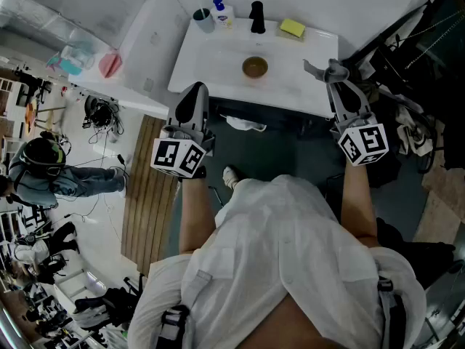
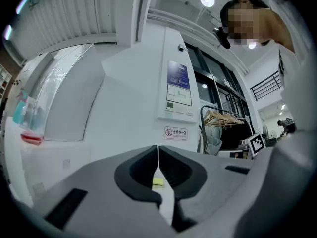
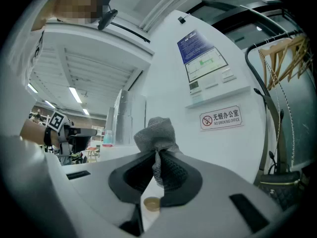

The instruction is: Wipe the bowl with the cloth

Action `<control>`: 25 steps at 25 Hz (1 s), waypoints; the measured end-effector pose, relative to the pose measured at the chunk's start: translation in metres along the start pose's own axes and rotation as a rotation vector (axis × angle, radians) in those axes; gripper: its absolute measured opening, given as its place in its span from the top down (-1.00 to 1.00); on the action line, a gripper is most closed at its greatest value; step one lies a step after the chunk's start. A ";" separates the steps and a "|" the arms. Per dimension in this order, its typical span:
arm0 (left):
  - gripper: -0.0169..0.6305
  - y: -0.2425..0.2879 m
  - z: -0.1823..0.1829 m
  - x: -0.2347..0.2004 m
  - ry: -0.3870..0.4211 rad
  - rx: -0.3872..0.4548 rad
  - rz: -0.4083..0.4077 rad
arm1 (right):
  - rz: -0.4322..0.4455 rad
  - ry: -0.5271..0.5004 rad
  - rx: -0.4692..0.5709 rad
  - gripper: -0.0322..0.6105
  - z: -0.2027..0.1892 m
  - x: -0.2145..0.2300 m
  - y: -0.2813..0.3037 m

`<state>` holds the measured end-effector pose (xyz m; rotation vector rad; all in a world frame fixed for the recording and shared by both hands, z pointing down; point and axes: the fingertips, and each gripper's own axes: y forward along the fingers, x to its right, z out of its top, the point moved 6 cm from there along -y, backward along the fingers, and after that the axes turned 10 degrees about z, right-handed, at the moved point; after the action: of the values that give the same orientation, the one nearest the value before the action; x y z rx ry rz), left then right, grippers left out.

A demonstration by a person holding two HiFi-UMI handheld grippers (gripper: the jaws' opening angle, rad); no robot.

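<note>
A small brown bowl (image 1: 255, 67) stands in the middle of the white table (image 1: 211, 64); the right gripper view shows the bowl (image 3: 152, 203) low between the jaws, far off. My right gripper (image 1: 336, 69) hovers at the table's right front edge, shut on a grey cloth (image 1: 325, 70) that bunches above the jaw tips (image 3: 157, 135). The left gripper (image 1: 195, 91) is held at the table's left front edge, shut with nothing in it (image 2: 158, 160). Both point level toward the wall.
At the table's back edge stand a cup (image 1: 203, 19), a white bottle with a blue cap (image 1: 222, 11), a black bottle (image 1: 257, 17) and a yellow sponge (image 1: 293, 28). A white cabinet (image 1: 149, 27) adjoins on the left. Clothes racks (image 1: 407, 42) crowd the right.
</note>
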<state>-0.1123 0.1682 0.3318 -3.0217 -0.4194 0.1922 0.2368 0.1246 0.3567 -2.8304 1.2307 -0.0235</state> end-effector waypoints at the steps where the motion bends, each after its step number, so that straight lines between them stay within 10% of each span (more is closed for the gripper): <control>1: 0.90 0.000 0.000 0.001 0.003 -0.001 -0.002 | 0.001 0.000 0.001 0.77 0.000 0.000 0.000; 25: 0.90 0.031 -0.014 -0.001 0.024 -0.078 -0.060 | 0.041 0.098 0.021 0.76 -0.012 0.019 0.025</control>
<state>-0.1030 0.1369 0.3421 -3.0788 -0.5266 0.1389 0.2314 0.0934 0.3667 -2.8162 1.2988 -0.1736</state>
